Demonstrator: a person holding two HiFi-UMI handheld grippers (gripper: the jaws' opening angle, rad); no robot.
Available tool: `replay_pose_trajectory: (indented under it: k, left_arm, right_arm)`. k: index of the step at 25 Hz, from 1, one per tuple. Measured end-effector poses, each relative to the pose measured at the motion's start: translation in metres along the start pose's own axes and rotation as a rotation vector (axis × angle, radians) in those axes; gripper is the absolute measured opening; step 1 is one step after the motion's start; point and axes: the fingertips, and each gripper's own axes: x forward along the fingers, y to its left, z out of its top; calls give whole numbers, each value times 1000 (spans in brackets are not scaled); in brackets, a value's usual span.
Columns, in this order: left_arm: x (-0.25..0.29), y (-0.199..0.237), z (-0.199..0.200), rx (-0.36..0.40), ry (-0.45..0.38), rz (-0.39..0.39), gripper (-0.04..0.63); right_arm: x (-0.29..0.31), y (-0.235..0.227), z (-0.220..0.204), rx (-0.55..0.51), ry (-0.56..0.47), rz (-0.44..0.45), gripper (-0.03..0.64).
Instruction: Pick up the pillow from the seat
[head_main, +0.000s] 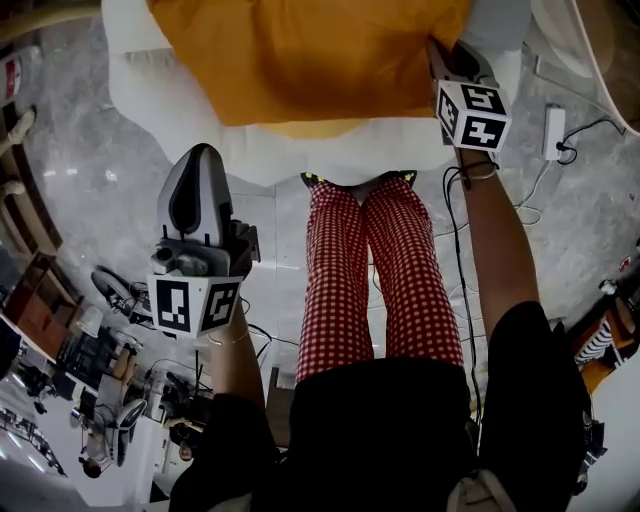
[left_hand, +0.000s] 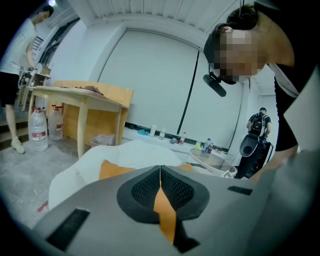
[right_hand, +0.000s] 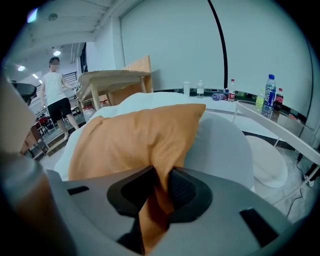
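One thin fold of the soft orange fabric pillow (right_hand: 135, 140) sits pinched in the right gripper (right_hand: 161, 176) — left gripper (left_hand: 160, 172) shut, empty — so the bulk ahead may drag it free

Wooden table (left_hand: 75, 94), water jug (left_hand: 39, 131) beside; bottles (right_hand: 269, 92) near wall.

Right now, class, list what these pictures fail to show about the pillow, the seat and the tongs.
Pillow: head view, far side cut off by the top edge.
Right tongs: head view, tips hidden by the pillow's edge and the cube.
Seat: head view, base hidden beneath its own top.
Bottles: right gripper view, labels too small.
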Motion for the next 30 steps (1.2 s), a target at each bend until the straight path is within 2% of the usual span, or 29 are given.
replay_pose_trajectory:
  k: [13,19,26,30]
  left_arm:
    - [8,49,-22,53,31,30,11]
    - [13,74,-28,10,-5,25,11]
    - [30,98,-52,35,46,19,14]
    - [36,114,-60,-6,48,39,40]
  right_arm:
    - [-24,8,14,-45,-34,-14,103]
    - [-29,11,20,-74,-40,-16,103]
    - [-33,14,23,-80,-41,-5,104]
    - [-35,14,24,-100,-39,9,105]
